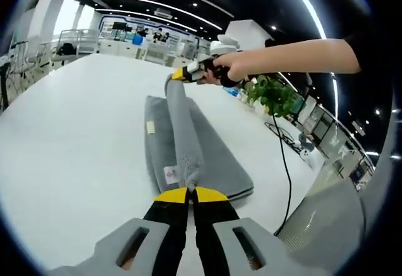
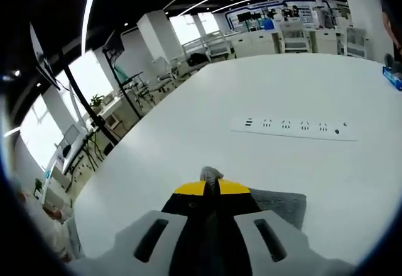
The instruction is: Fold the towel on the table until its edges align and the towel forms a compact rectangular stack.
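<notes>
A broad white table (image 1: 75,138) stretches through an open office lit by ceiling strip lights, with a potted plant (image 1: 274,95) at its far edge and a white power strip (image 2: 294,127) lying flat on it. My left gripper (image 1: 188,194) pinches the near end of the grey towel (image 1: 188,144), jaws closed on the cloth. My right gripper (image 1: 178,75) grips the far end, raising a fold along the middle.

Both views low over table (image 1: 75,131), facing opposite ways
</notes>
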A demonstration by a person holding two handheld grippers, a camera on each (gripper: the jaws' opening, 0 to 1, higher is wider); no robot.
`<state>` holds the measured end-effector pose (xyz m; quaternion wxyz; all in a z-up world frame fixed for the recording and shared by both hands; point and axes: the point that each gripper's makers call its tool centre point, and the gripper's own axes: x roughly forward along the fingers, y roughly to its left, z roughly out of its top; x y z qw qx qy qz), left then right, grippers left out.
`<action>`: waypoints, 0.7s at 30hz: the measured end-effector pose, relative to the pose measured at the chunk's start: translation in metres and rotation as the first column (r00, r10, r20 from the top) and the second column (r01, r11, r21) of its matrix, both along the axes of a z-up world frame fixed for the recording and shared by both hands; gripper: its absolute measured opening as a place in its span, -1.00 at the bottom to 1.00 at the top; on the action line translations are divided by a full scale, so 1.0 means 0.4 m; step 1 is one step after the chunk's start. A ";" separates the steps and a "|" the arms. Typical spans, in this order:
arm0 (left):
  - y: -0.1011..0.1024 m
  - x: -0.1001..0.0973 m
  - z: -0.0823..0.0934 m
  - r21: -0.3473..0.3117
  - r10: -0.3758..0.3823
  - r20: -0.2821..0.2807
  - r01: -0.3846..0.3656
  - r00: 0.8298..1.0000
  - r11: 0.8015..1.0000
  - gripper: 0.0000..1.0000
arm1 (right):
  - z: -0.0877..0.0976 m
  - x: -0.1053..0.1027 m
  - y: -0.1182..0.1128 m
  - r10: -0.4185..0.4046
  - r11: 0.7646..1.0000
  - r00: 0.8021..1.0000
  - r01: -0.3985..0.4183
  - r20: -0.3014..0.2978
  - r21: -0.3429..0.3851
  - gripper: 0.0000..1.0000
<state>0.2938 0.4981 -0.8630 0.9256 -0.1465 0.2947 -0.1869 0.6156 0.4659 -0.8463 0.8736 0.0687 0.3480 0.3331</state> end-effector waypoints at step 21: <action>0.037 -0.012 -0.096 -0.043 -0.008 -0.114 0.003 0.993 0.999 -0.70 | -0.062 -0.016 0.104 0.128 0.991 0.989 -0.131 0.077 0.029 -0.81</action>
